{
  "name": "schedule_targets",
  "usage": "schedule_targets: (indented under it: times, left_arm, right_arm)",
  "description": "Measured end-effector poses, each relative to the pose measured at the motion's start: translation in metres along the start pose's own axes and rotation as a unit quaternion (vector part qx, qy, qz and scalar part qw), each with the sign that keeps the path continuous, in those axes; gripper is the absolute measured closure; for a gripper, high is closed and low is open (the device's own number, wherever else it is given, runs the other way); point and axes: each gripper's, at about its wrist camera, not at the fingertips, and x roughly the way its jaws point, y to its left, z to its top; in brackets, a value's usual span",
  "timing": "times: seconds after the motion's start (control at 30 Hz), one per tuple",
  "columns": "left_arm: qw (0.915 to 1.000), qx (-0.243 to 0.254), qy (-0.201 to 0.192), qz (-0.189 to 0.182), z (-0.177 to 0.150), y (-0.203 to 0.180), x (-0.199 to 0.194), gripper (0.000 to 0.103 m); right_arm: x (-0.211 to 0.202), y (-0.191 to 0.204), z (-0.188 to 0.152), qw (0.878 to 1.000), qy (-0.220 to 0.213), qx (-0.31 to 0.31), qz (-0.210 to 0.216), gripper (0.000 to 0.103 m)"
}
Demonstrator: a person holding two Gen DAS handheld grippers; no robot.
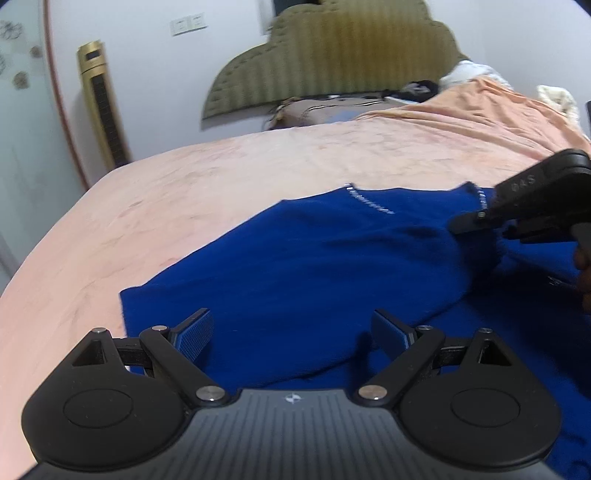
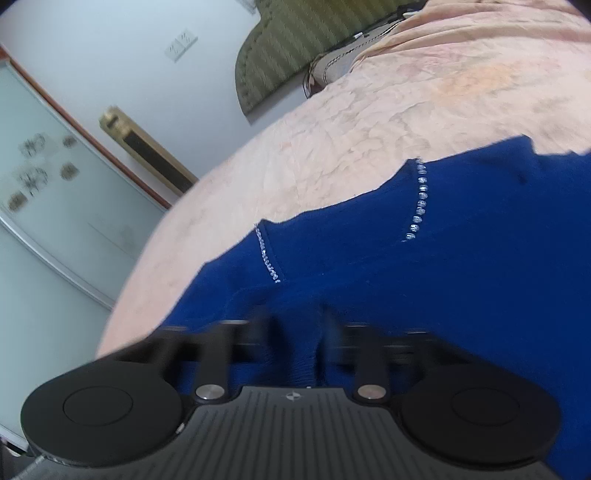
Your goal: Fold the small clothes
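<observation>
Left tongs (image 1: 291, 328) hang spread apart, tilted down just above the near fold of the blue garment (image 1: 314, 258), which lies on the pink bed cover (image 1: 184, 184). Right tongs (image 2: 299, 321), blurred, are pinched on a ridge of the cloth. Only the left view shows the right tool from outside, reaching in from the right with a hand (image 1: 581, 258) behind it.

Pink-covered bed (image 1: 221, 177), olive padded headboard (image 1: 332, 55), gold tower fan (image 1: 101, 103), wall switches (image 1: 187, 23), orange blanket (image 1: 480, 110).
</observation>
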Motion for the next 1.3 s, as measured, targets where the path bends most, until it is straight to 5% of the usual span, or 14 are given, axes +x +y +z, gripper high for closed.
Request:
schedule_targets:
  times: [0.23,0.43,0.47,0.63,0.77,0.83,0.87,0.9,1.1,1.3]
  left_arm:
    - [0.9993,-0.035,0.009,0.010,0.006,0.017,-0.001,0.010]
    - [0.9978,-0.060,0.024,0.014,0.008,0.020,0.008,0.010]
    - [0.9975,-0.064,0.027,0.013,0.007,0.020,0.008,0.010]
    - [0.9974,-0.064,0.034,0.006,0.006,0.012,0.005,0.010]
    - [0.9983,-0.048,0.031,0.014,0.005,0.007,0.002,0.010]
    - [0.9983,-0.046,0.028,0.023,0.006,0.008,0.001,0.010]
    - [0.9981,-0.047,0.028,0.027,0.007,0.009,0.001,0.010]
    - [0.9980,-0.049,0.028,0.030,0.009,0.010,0.001,0.010]
    - [0.9973,-0.063,0.018,0.034,0.018,0.019,0.001,0.010]
    - [0.9964,-0.068,0.037,0.033,0.012,0.020,0.012,0.010]
  right_arm:
    - [-0.033,0.026,0.009,0.993,-0.065,-0.084,-0.055,0.102]
    - [-0.084,0.004,0.019,0.982,-0.128,-0.085,-0.108,0.102]
    - [-0.088,-0.005,0.020,0.983,-0.124,-0.079,-0.108,0.100]
    - [-0.062,-0.034,0.019,0.998,-0.052,-0.007,-0.031,0.058]
    - [-0.012,-0.023,0.005,1.000,0.003,0.009,0.008,0.053]
    - [0.010,-0.013,-0.004,0.999,0.026,0.004,0.020,0.059]
    - [0.015,-0.003,-0.007,1.000,0.021,-0.018,0.008,0.082]
    - [0.018,0.007,-0.007,0.999,0.017,-0.044,-0.012,0.093]
    - [-0.046,0.032,0.008,0.993,-0.092,-0.081,-0.003,0.094]
    - [-0.117,-0.001,0.024,0.983,-0.156,-0.079,-0.065,0.094]
